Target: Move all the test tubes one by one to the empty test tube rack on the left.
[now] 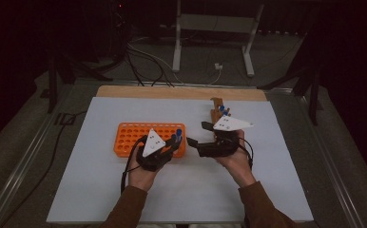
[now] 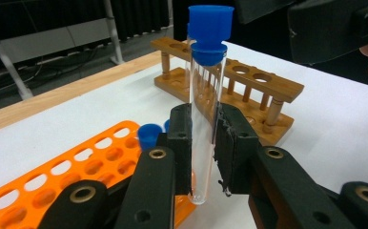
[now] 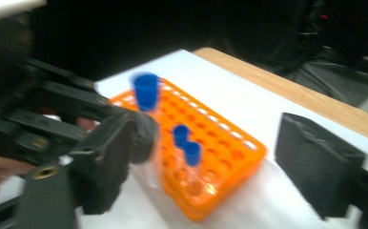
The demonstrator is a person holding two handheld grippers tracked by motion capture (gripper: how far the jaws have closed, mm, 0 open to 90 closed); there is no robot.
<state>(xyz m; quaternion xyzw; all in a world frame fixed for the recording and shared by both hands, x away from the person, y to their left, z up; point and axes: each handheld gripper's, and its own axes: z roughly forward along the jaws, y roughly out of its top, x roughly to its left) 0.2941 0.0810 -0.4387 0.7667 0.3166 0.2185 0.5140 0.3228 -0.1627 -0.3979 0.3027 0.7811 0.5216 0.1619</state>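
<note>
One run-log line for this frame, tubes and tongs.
left tongs: shut on test tube | right tongs: open, nothing held | orange rack: two tubes

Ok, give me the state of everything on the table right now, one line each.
Left gripper: shut on the test tube.
Test tube: capped blue, upright, held above the white mat beside the orange rack.
Right gripper: open, nothing between its pads.
Orange rack: flat on the mat, two capped tubes standing in it, most holes free.
Wooden rack: standing, near holes free.
</note>
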